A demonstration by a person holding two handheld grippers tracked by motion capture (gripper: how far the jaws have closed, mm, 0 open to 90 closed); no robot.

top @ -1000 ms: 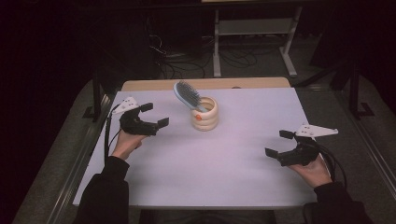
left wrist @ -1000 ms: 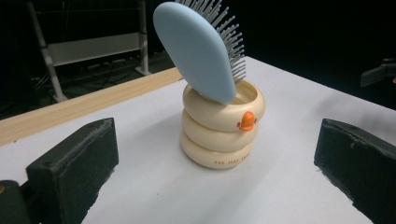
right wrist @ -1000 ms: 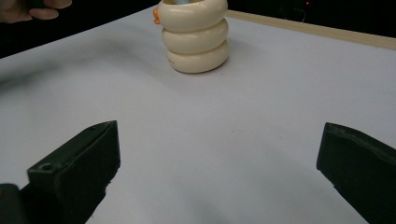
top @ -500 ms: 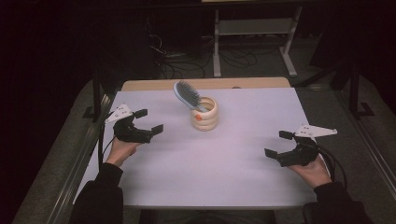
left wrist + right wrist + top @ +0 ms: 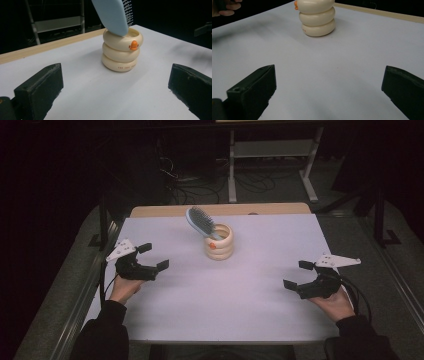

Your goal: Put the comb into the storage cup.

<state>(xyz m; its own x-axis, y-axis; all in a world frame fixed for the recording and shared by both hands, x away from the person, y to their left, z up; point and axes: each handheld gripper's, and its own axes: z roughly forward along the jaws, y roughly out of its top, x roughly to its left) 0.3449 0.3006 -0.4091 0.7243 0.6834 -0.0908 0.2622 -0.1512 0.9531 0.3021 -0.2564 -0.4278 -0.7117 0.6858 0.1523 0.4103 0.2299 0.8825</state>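
A cream ringed cup (image 5: 219,242) with a small orange mark on its side stood toward the far middle of the white table (image 5: 240,305), and a pale blue hairbrush (image 5: 201,221) leaned out of it, bristled head up and tilted to the left. The left gripper (image 5: 153,257) rested near the table's left edge, jaws spread wide and empty, aimed at the cup. The right gripper (image 5: 297,274) sat well apart near the right edge, jaws likewise wide, holding nothing

A hairbrush (image 5: 199,220) leans in a cream holder (image 5: 219,242) between both gaping tongs.
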